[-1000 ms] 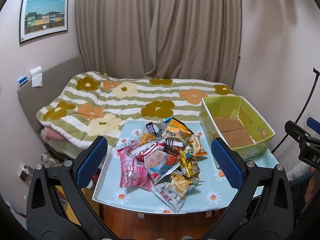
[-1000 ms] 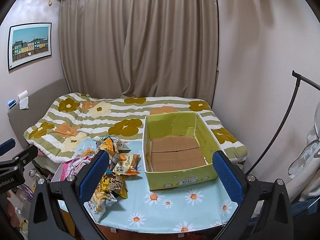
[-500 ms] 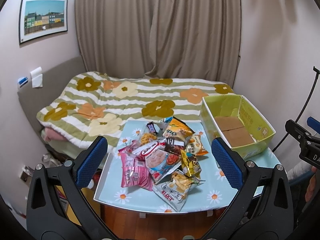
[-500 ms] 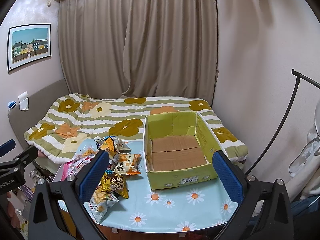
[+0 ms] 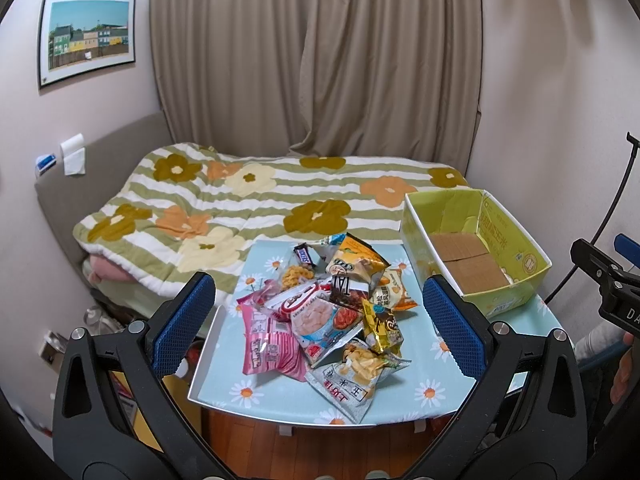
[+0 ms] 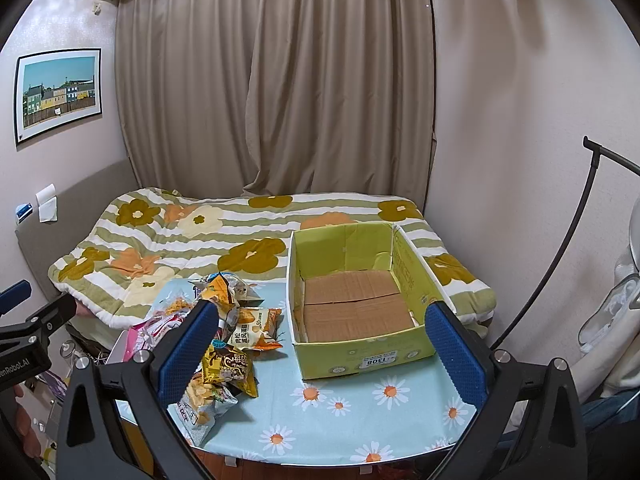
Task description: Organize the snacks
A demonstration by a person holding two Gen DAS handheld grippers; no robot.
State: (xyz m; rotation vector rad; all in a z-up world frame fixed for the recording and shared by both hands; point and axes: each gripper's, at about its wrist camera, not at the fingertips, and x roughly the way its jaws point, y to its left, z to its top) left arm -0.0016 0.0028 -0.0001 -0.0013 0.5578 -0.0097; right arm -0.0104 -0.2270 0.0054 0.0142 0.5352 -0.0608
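— Daisy-print table (image 6: 360,412) carries what?
— Snack pile (image 5: 332,312) lies left of the yellow box (image 6: 360,354); the box's long axis runs toward the bed (image 6: 192,240).
— Grippers?
— Left gripper (image 5: 320,324) and right gripper (image 6: 324,354) hover, fingers wide apart, holding nothing.

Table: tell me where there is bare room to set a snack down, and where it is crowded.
Free: the table strip along the near edge in front of the yellow box, and the box's cardboard floor, which holds nothing visible. A narrow lane runs between the box and the snack pile. Crowded: the table's left half, under overlapping packets. Both tongs are open, above the near edge.
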